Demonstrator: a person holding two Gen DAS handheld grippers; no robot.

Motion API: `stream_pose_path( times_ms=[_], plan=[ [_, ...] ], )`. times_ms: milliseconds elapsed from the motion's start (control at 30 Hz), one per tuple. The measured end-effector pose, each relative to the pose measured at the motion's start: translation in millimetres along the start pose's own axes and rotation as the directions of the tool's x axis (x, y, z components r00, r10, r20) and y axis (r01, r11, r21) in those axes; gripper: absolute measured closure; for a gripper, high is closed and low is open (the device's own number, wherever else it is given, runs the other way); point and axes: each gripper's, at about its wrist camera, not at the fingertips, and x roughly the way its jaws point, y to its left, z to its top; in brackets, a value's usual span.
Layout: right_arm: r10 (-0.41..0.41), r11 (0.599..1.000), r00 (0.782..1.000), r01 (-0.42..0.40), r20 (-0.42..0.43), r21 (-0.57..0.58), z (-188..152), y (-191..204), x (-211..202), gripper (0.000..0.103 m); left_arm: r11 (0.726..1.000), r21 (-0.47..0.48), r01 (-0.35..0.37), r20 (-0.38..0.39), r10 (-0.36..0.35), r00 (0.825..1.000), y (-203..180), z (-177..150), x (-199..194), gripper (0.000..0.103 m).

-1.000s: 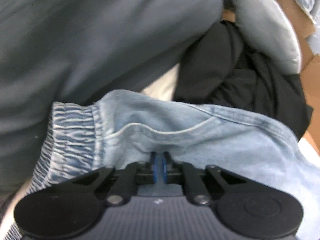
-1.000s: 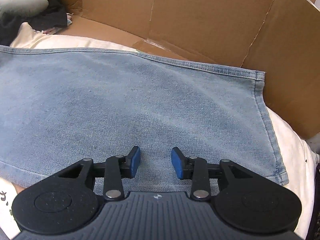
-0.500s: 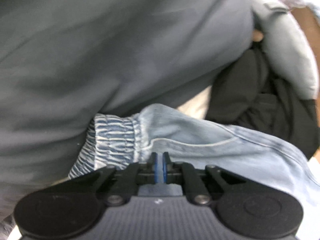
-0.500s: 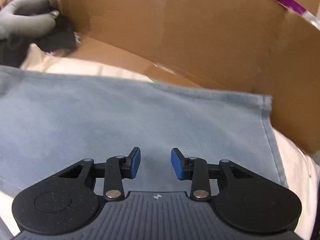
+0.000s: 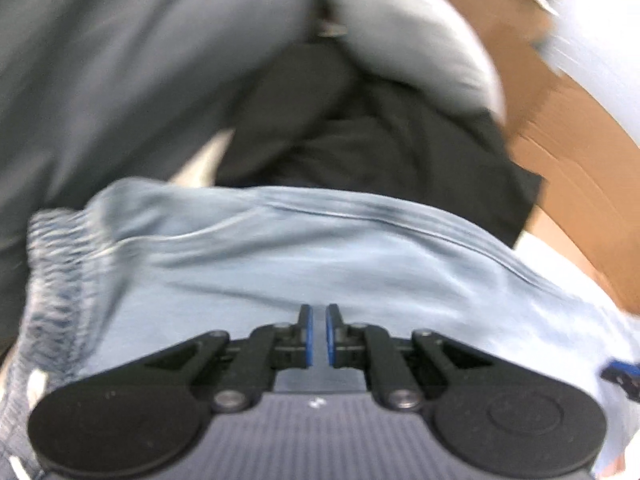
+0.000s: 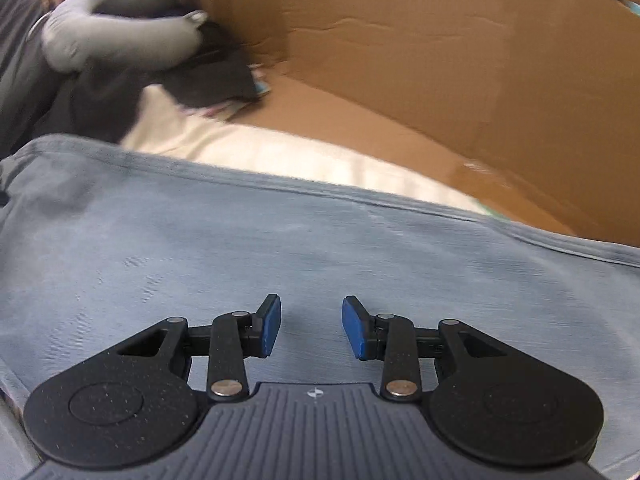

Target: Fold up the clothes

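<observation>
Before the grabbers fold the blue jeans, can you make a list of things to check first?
1. Left gripper has hold of the jeans: cannot tell. Its pads are almost together near the stretchy waistband, but the picture is blurry.
2. Right gripper is ready to grab: ok. It is open, over the denim, holding nothing.
3. The jeans lie flat where the right gripper is: ok. The cloth there looks smooth.
4. The jeans are flat near the waistband: not ok. They look bunched there.
5. Other clothes are off the jeans: cannot tell. A black garment lies right at the far edge.
6. The cardboard box leaves room: ok. It stands beyond the jeans.
</observation>
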Motion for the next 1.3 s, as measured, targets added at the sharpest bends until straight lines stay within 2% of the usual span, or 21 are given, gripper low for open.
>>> stream_pose_path(
  times_ms=[100,167,433,700,900,1033,1133,1300],
  plan=[
    [-0.005,0.999,1.000,0.006,-0.014,0.033,0.7,18.2,11.7,0.059,0.997,0.069,0.025,-0.008,-0.024,1.000,-24.2,-5.8,6.8,0.096],
    [-0.016,1.000,1.000,0.016,-0.010,0.013,0.3,31.5,20.9,0.051,0.995,0.100,0.029,-0.007,-0.029,1.000,-33.9,-7.4,15.0,0.096],
    [-0.075,0.997,0.997,0.075,0.030,0.012,19.8,42.0,46.3,0.048,0.996,0.084,-0.029,0.016,0.028,0.999,-42.2,4.4,46.7,0.098],
    [-0.084,0.996,0.994,0.081,0.070,0.044,44.9,38.3,66.7,0.047,0.993,0.097,-0.074,0.034,0.071,0.997,-57.5,-0.6,31.2,0.098],
    [-0.100,0.993,0.991,0.094,0.086,0.073,59.4,36.8,78.7,0.047,0.989,0.146,0.000,0.036,-0.005,0.999,-83.3,-8.4,17.1,0.097],
    [-0.102,0.993,0.990,0.096,0.093,0.063,60.5,37.0,80.3,0.047,0.983,0.182,0.038,0.012,-0.041,0.999,-106.4,-10.3,30.7,0.097],
    [-0.105,0.993,0.991,0.100,0.088,0.060,62.3,37.3,80.8,0.046,0.983,0.184,0.014,0.005,-0.015,1.000,-114.2,9.1,47.6,0.097],
    [-0.074,0.994,0.996,0.070,0.044,0.086,68.7,31.6,76.5,0.046,0.981,0.191,-0.040,0.016,0.038,0.999,-115.6,3.4,50.5,0.097]
  ],
)
